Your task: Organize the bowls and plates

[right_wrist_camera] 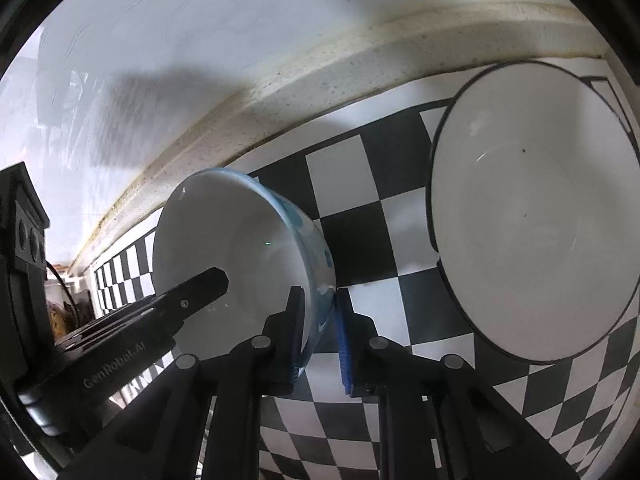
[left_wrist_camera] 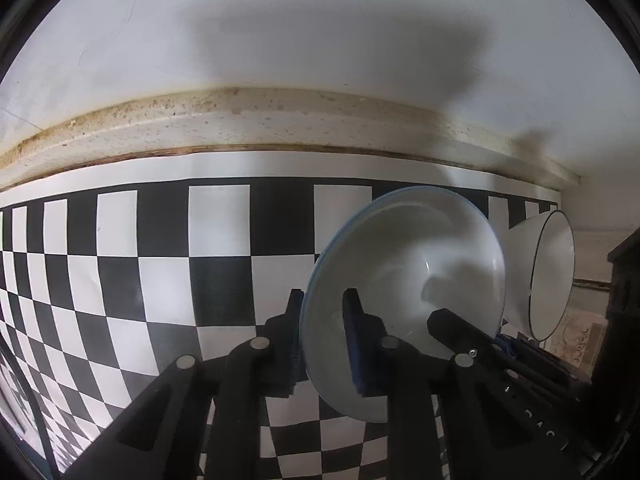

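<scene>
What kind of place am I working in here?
Probably a home kitchen counter: a speckled stone backsplash ledge runs below a white wall, a black-and-white checkered mat covers the surface, and crockery sits on it, a blue-rimmed white bowl and a black-rimmed white bowl.

The left gripper (left_wrist_camera: 322, 332) pinches the blue-rimmed bowl's (left_wrist_camera: 404, 276) near rim above the checkered mat (left_wrist_camera: 160, 280). Opposite, the right gripper (left_wrist_camera: 480, 340) seemingly grips it too. A black-rimmed bowl (left_wrist_camera: 548, 276) sits just beyond.

A home kitchen: speckled stone counter edge (left_wrist_camera: 280, 120), checkered mat (left_wrist_camera: 120, 280), bowls (right_wrist_camera: 532, 216).
</scene>
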`<state>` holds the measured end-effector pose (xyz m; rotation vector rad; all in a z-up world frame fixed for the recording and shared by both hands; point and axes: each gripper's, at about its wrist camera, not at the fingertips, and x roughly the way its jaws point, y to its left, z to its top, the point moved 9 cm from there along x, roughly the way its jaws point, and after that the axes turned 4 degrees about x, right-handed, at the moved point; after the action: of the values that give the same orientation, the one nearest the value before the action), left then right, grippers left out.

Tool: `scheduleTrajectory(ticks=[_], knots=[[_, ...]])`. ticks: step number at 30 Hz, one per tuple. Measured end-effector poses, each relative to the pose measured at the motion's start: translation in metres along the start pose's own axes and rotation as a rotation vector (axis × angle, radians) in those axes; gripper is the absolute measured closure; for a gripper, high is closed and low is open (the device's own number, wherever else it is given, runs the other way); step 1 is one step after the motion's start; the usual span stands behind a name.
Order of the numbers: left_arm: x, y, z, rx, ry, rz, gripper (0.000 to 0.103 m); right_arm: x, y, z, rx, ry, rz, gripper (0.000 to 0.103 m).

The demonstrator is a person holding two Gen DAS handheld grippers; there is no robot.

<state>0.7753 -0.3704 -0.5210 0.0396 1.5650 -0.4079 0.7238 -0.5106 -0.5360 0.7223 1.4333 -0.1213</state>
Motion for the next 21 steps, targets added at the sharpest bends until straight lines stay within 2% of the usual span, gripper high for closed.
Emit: scheduleTrajectory(ticks=[4,15,16,21], knots=[[-0.007,-0.004,-0.009,0.010,-0.023,0.010,0.086,-0.001,-0.001,-0.007,-0.028,-0.003,-0.032,0.091],[-0.041,-0.012,-0.064,0.039,-0.060,0.002,0.086,-0.030,0.003,-0.045,-0.091,-0.015,-0.014,0.092],[-0.031,-0.024,-0.063,0.039,-0.064,0.001,0.086,-0.036,0.003,-0.053,-0.100,-0.020,-0.011,0.092],[-0.050,-0.034,-0.102,0.042,-0.086,-0.013,0.086,-0.060,0.000,-0.092,-0.139,-0.024,-0.004,0.092]])
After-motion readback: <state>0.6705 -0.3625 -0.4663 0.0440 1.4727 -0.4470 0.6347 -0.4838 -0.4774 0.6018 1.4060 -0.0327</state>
